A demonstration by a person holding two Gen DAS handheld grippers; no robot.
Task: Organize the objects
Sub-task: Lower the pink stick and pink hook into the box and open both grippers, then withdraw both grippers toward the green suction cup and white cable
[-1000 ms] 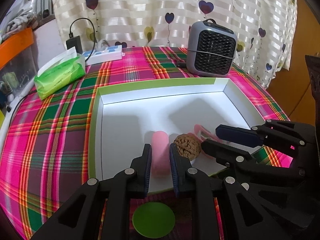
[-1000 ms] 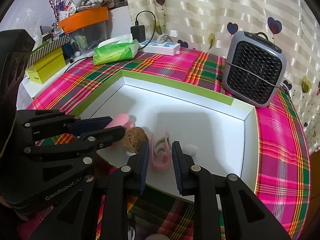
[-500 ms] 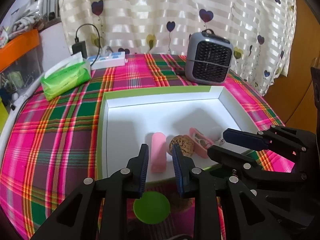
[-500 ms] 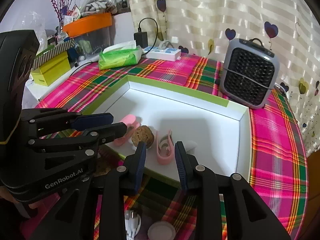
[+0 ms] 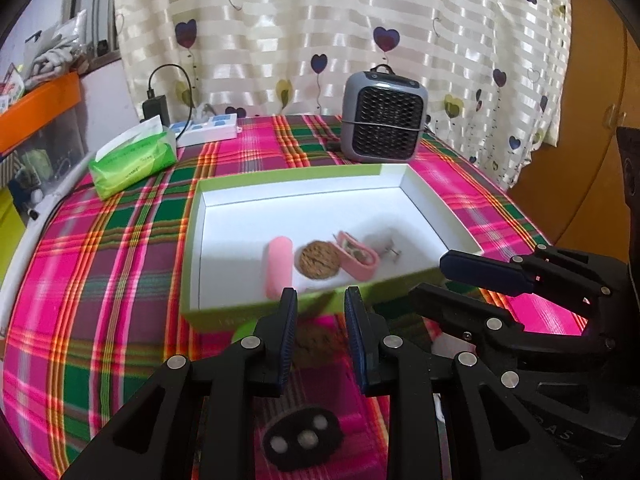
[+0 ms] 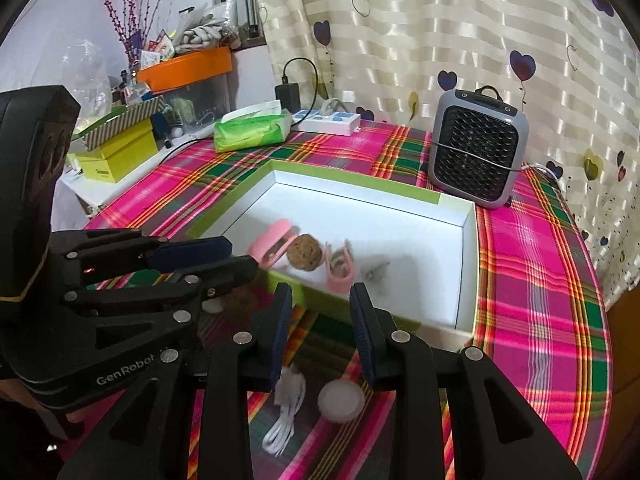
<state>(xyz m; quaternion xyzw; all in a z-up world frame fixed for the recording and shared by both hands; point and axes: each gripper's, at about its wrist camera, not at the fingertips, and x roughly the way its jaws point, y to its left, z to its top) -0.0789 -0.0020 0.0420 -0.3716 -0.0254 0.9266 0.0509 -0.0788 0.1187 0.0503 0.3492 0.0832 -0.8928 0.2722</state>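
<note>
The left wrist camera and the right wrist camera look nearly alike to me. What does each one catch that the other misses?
Only the left wrist view shows a black device with three pale dots on the cloth. Only the right wrist view shows a coiled white cable, a round white lid and a yellow box. Both show the white tray holding a walnut and pink items, plus the grey heater and the green tissue pack.
</note>
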